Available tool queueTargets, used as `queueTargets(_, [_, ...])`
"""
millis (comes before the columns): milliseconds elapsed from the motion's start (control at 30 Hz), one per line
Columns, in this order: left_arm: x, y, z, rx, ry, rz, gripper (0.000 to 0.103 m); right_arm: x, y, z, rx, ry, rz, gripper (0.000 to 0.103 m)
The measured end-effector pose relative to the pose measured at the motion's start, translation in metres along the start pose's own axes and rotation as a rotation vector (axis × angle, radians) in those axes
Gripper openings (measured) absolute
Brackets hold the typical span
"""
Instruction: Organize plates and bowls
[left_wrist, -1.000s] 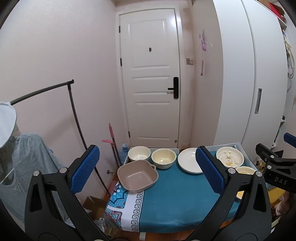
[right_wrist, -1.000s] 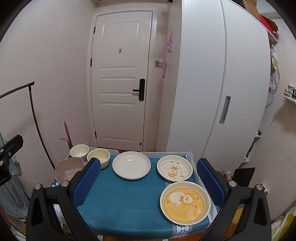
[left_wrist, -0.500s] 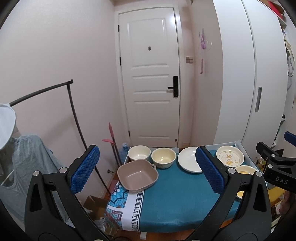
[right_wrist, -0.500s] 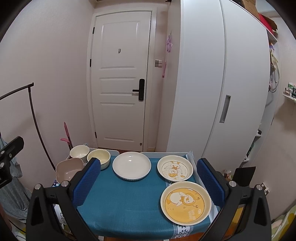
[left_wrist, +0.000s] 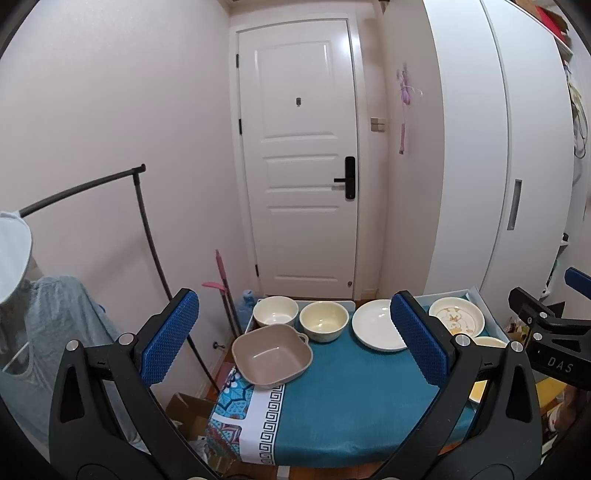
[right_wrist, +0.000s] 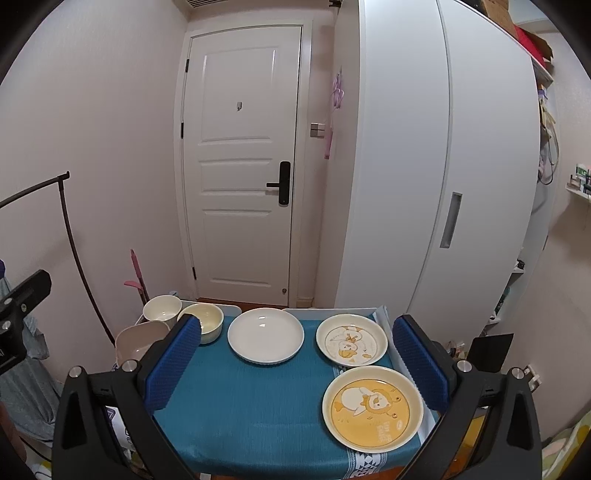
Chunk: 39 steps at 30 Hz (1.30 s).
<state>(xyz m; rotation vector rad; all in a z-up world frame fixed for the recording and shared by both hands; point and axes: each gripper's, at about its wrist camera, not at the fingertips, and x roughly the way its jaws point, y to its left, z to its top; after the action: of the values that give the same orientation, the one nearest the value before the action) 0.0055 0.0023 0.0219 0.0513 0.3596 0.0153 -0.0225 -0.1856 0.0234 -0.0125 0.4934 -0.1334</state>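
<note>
1. Small table w/ teal cloth (right_wrist: 258, 398), patterned border at its left end (left_wrist: 255, 417); stands before a white panelled door (right_wrist: 240, 166), tall white wardrobe (right_wrist: 443, 166) to the right.
2. Left gripper (left_wrist: 293, 339): blue-padded jaws spread wide, nothing held, above the near left part of the table.
3. Right gripper (right_wrist: 295, 363): jaws wide apart, empty, over the near edge.
4. Yellow round plate w/ bear print (right_wrist: 372, 408): near right corner.
5. Plain white round plate (right_wrist: 265, 335): far centre.
6. White plate w/ duck print (right_wrist: 351, 339): far right, just behind the yellow one.
7. Beige square bowl w/ handles (left_wrist: 272, 359): left edge.
8. Cream round bowl (left_wrist: 324, 320): far left, beside a white round bowl (left_wrist: 275, 311) at the far left corner.
</note>
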Motion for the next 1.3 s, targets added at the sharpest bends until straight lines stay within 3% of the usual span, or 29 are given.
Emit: queueTargets(1300, [0.0039, -0.0038, 0.0063, -0.001, 0.004, -0.035, 0.103, -0.0023, -0.0006, 0.0015, 0.009, -0.009, -0.028, 0.103])
